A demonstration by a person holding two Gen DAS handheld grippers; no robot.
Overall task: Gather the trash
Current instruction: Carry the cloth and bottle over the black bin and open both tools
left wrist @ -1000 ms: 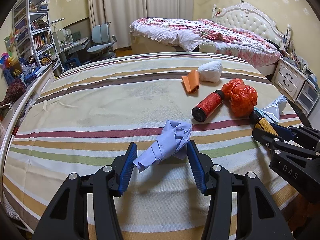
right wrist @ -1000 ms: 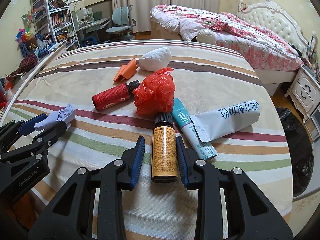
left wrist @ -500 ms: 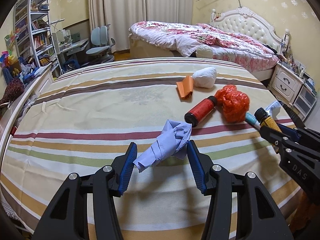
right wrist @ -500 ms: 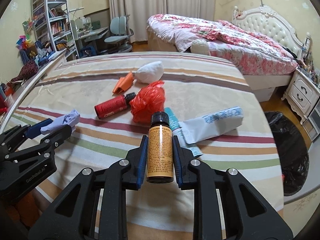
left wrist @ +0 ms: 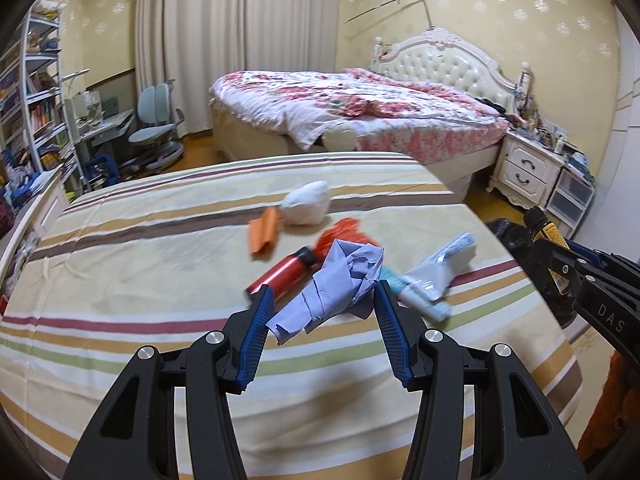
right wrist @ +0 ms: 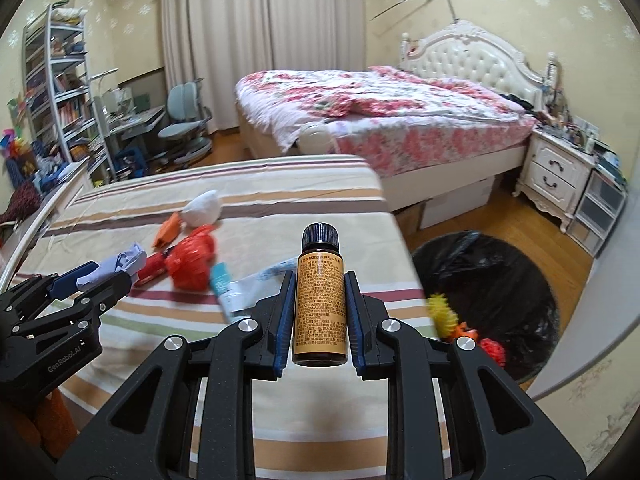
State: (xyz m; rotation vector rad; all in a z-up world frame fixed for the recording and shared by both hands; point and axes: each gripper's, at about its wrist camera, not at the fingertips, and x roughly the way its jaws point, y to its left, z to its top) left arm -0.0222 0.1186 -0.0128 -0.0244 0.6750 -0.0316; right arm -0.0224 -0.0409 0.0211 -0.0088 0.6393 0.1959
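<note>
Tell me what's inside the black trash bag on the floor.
The trash bag shows a yellow spiky piece and red-orange bits near its front edge; anything deeper is hidden by the striped bed.

Home bedroom, floral-quilted bed (right wrist: 384, 108), nightstand (right wrist: 556, 172), bookshelf (right wrist: 60, 92), seemingly study desk (right wrist: 132, 120)

A crumpled lilac-blue paper wad (left wrist: 340, 280); an amber glass bottle (right wrist: 319, 292) with orange label and black cap; a red cylindrical can (left wrist: 282, 274); a cream bedsheet (left wrist: 140, 272) striped brown, maroon and green.
</note>
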